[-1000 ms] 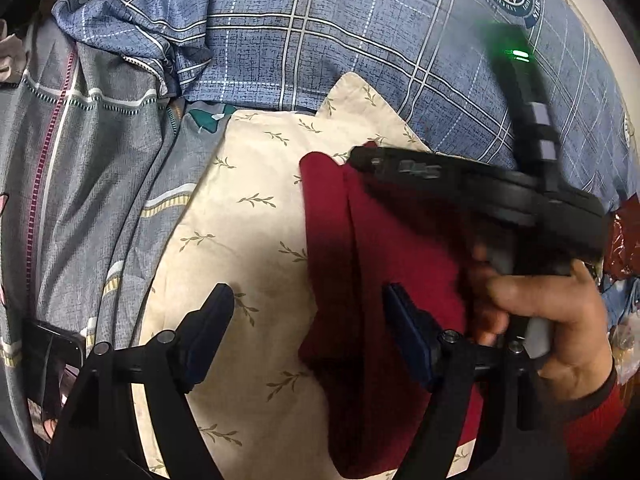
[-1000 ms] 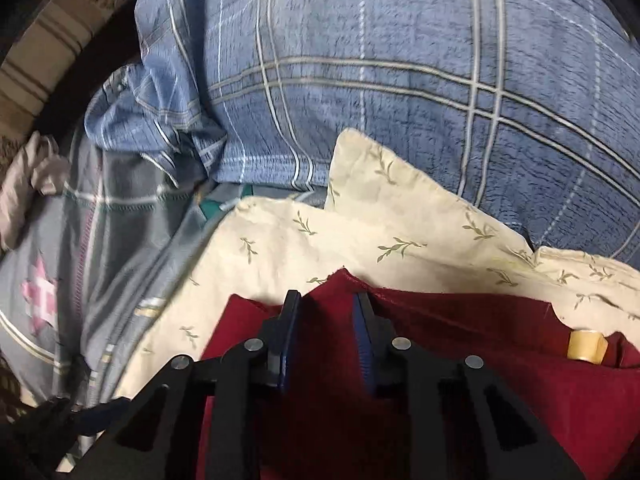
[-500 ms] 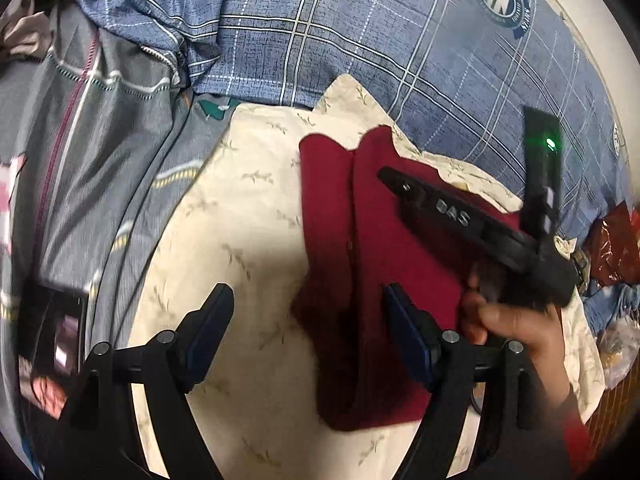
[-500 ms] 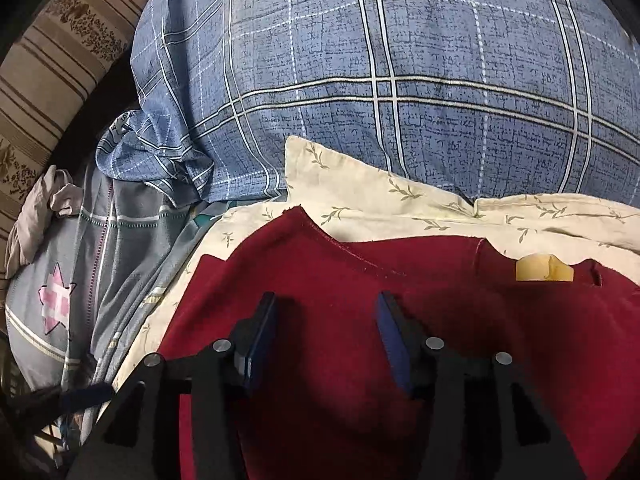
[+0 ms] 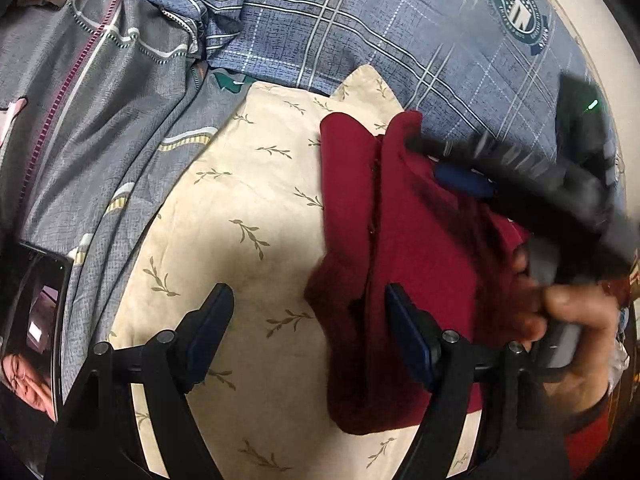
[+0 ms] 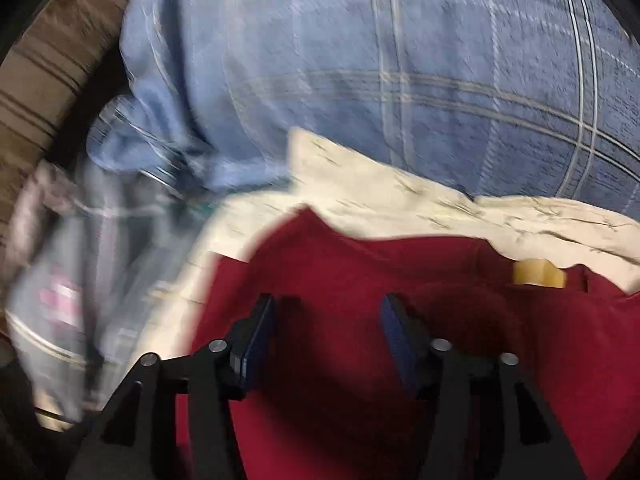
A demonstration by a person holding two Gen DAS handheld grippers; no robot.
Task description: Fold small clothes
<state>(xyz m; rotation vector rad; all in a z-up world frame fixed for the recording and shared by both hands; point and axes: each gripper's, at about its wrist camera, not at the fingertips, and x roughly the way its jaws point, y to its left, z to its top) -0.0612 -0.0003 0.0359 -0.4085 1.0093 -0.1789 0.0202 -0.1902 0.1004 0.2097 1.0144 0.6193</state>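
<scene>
The dark red garment (image 5: 420, 264) lies half-folded on the cream leaf-print pillow (image 5: 248, 216); soft, light, best pinched at an edge; right hand-held gripper (image 6: 326, 334) opening, holding nothing; left hand-held gripper (image 5: 308, 320) wide, empty.

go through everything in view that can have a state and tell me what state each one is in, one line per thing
Red garment: partly folded, one side flap laid over, lying on the cream cloth.
Cream leaf-print cloth: spread flat under the garment.
Left claw: open, nothing between its pads.
Right claw: jaws opening, over the garment, nothing gripped.
Phone: screen lit, lying on the grey bedding.
</scene>
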